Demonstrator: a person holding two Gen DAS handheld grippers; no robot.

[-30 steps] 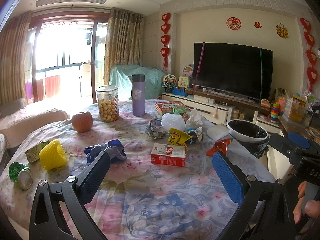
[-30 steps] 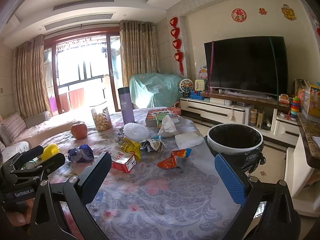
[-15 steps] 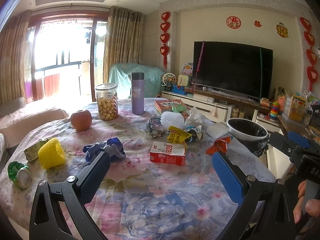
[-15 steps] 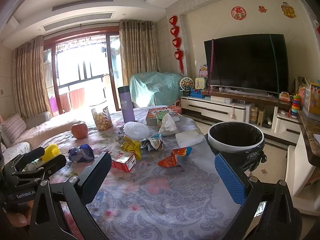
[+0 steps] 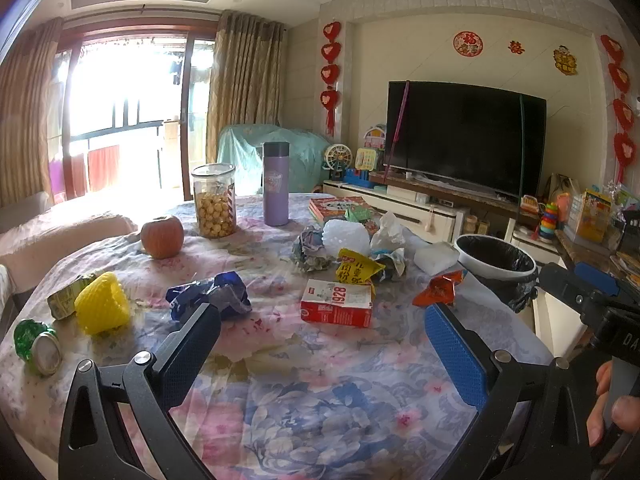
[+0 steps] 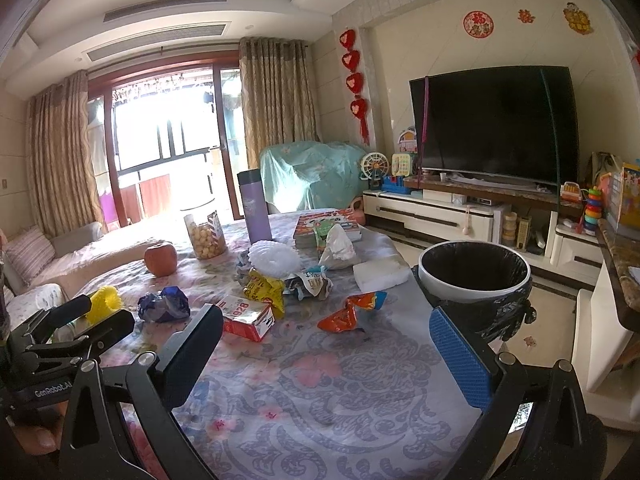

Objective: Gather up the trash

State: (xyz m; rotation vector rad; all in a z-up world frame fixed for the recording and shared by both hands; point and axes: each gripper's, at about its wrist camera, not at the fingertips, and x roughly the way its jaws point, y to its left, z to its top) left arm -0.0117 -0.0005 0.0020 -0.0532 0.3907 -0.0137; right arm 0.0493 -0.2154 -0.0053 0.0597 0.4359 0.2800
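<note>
**Nothing Picked Up Yet; Scattered Wrappers Waiting**

Both sets of fingers spread wide and empty: left gripper (image 5: 322,342) poised low over the near edge of the floral tabletop (image 5: 304,392), right gripper (image 6: 326,344) likewise, a little toward the bin side. No contact with any item.

Trash strewn across the middle of the tabletop: red-and-white carton (image 5: 338,304) lying flat, nearest the left gripper; crumpled blue wrapper (image 5: 208,294) just to its left; orange wrapper (image 6: 352,310) close to the tabletop's right edge; yellow packet (image 5: 358,270) touching a heap of crumpled paper and white foam netting (image 5: 346,236) behind. Further left, a yellow foam sleeve (image 5: 102,304) and a green can (image 5: 36,346) on its side near the edge. Black-lined bin (image 6: 476,276) just off the tabletop's right edge, mouth open and unobstructed.

Risks, judged from this layout:

- Apple (image 5: 162,236), snack jar (image 5: 214,200), purple flask (image 5: 275,184) and books (image 6: 328,226) sharing the surface with the trash; easy to take for rubbish, or to knock over when reaching deep for the back heap.
- Thin, crinkly wrappers likely to slip out of a shallow pinch or slide ahead of the fingers on the smooth cloth.
- Cloth itself liable to be pinched along with a flat wrapper, dragging everything.
- Orange wrapper near the rim, easily nudged onto the floor rather than into the bin.
- Can apt to roll off if bumped.
</note>
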